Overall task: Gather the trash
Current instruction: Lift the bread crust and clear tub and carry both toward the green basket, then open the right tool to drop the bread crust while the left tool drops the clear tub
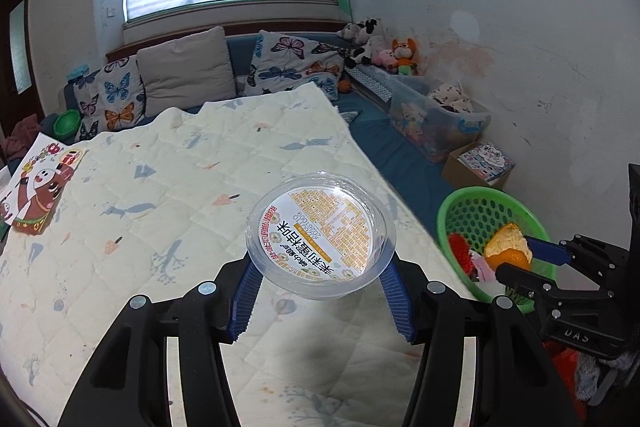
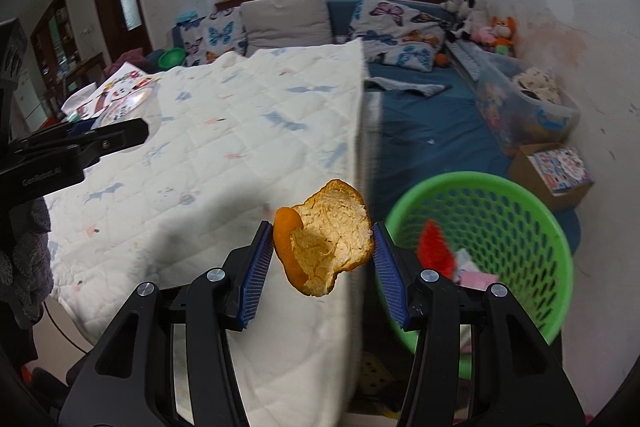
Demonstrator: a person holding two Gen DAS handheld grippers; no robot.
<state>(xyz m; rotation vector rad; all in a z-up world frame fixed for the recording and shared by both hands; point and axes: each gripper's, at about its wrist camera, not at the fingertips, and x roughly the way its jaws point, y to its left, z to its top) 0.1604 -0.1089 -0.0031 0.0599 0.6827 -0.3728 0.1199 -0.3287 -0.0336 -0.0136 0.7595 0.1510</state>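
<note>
Clear plastic cup [image 1: 320, 239], label-lidded, clamped in left gripper [image 1: 322, 291]; right gripper [image 2: 322, 259] pinches curled orange peel [image 2: 326, 247].

Quilted cover [image 1: 168, 187], butterfly pillows [image 1: 294, 65], plush toys [image 1: 404, 55].

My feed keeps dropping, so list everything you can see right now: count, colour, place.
plastic cup: one, clear with printed lid, held over the quilt
orange peel: one, orange, held beside the quilt's edge
basket: one, green, right of the quilt, some trash inside
quilt: one, cream, patterned, centre
butterfly pillows: several, along the back
plush toys: several, back right corner
cardboard box: one, brown, by the wall
left hand-held gripper: shut on cup
right hand-held gripper: shut on peel
</note>
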